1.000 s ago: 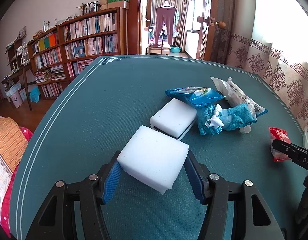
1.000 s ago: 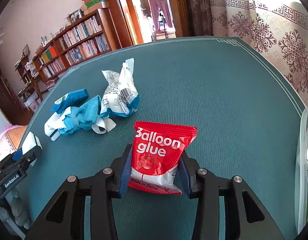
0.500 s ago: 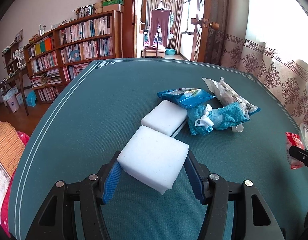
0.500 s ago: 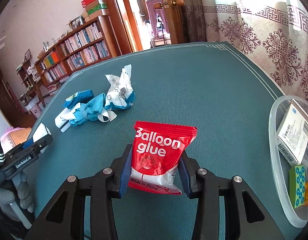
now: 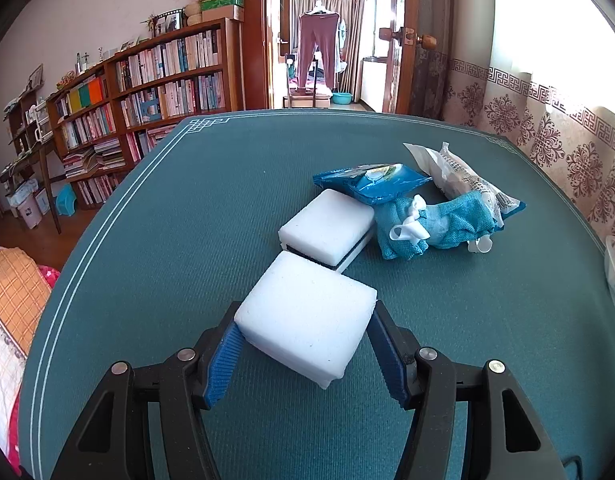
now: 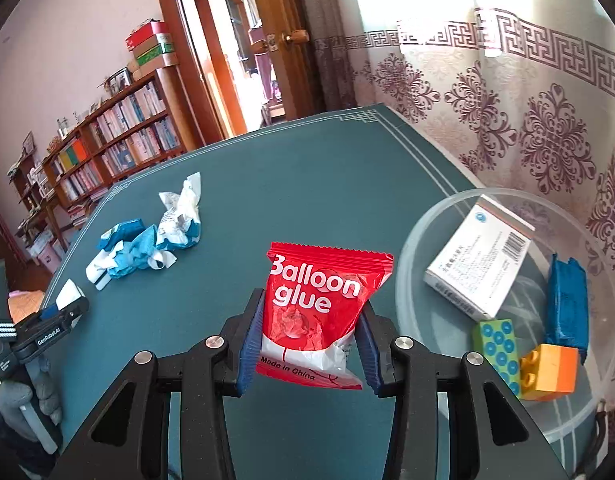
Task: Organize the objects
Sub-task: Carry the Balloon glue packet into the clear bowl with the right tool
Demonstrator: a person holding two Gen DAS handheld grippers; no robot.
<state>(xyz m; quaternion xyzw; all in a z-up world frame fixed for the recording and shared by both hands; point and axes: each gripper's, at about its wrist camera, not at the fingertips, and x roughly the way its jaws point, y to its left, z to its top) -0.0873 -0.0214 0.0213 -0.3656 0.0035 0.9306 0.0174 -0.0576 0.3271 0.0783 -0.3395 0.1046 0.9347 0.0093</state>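
1. Swinging right since the earlier frames, the right gripper (image 6: 311, 334) now looks onto a clear plastic bowl (image 6: 431, 220) that was out of sight a second ago.
2. Beneath everything lies the green table (image 5: 195, 216).
3. That bowl sits at the table's right edge and holds a white box (image 6: 477, 266), a blue packet (image 6: 567, 304) and toy bricks (image 6: 523, 358).
4. Held level and pointing forward, the left gripper (image 5: 303, 346) clamps a white sponge (image 5: 307, 318) just above the table (a second sponge (image 5: 327, 230) lies ahead, beside a blue cloth (image 5: 431, 226)).
5. Between the right gripper's blue pads stands a red glue packet (image 6: 321, 308), upright, just left of the bowl.
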